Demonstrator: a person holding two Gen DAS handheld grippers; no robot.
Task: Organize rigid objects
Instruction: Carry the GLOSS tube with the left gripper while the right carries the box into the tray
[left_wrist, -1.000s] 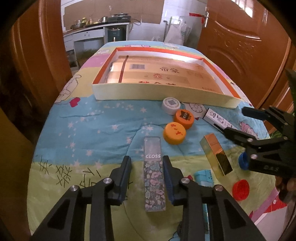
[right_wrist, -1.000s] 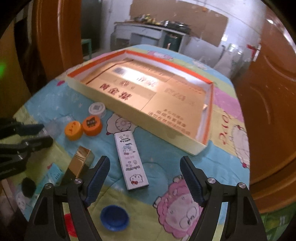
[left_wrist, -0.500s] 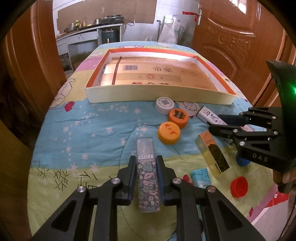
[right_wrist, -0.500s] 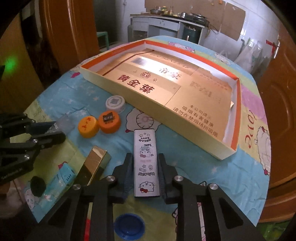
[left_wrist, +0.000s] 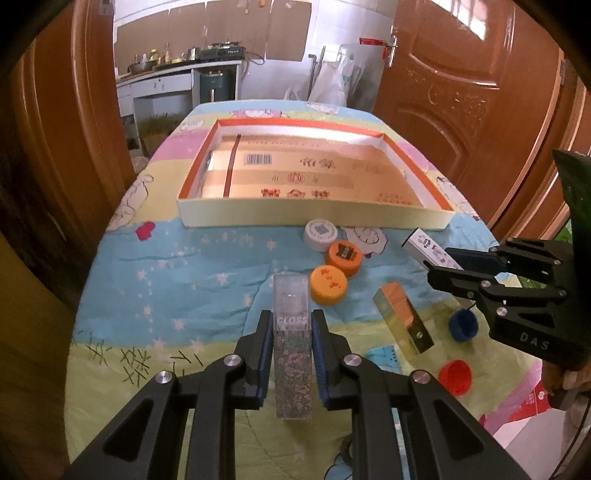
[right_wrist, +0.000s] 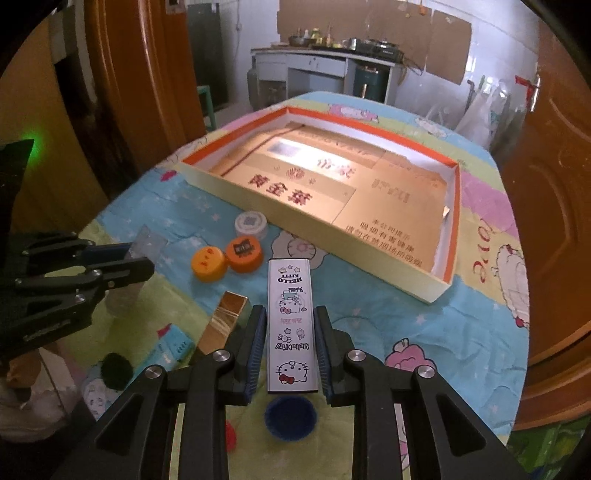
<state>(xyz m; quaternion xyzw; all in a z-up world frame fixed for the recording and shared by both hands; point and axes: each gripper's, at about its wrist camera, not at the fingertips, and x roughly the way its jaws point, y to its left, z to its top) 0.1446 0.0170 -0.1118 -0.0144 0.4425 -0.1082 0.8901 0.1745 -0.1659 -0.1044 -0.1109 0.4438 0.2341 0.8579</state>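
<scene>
Left claw (left_wrist: 291, 345) clamped on the floral "GLOSS" clear-topped slim box (left_wrist: 292, 347), lifted off the table. Right claw (right_wrist: 290, 349) clamped on the white Hello Kitty slim box (right_wrist: 291, 328). Step looks like: both picks done, transport next. Shallow cream cardboard tray with orange rim (left_wrist: 314, 216) sits at 12 o'clock; carry forward, clear the near wall, release inside.
</scene>
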